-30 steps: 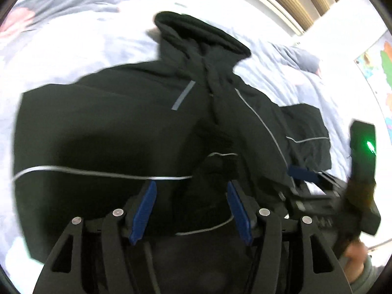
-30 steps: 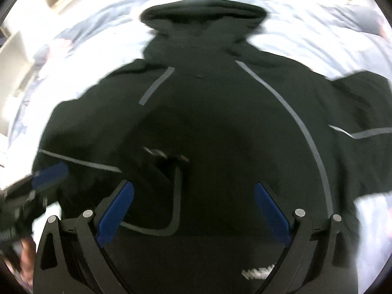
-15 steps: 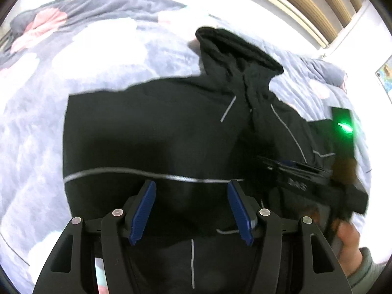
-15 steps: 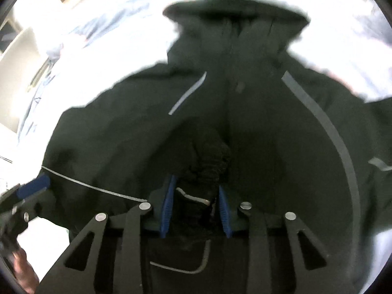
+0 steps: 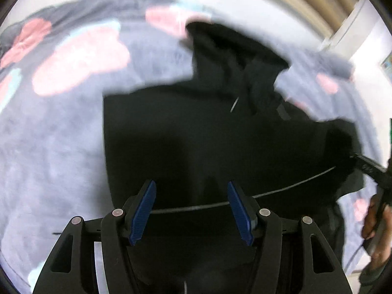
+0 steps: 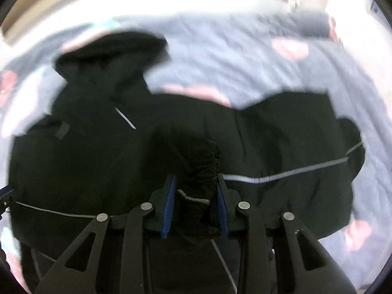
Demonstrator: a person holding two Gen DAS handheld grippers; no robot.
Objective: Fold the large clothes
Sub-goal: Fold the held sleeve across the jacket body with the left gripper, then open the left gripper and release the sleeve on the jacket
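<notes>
My right tool (image 6: 194,202) still clamps the black jacket (image 6: 103,161) cuff, now drawn rightward; left tool (image 5: 191,212) stays open; no legible labels.

Bedroom: floral duvet (image 5: 61,127) covers the bed.

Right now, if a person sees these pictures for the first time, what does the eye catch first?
First, the big black jacket spread over the grey flowered bedspread, hood toward the far side. Next, the right gripper, shut on a gathered cuff in the foreground, while the left gripper hangs open above the hem.
</notes>
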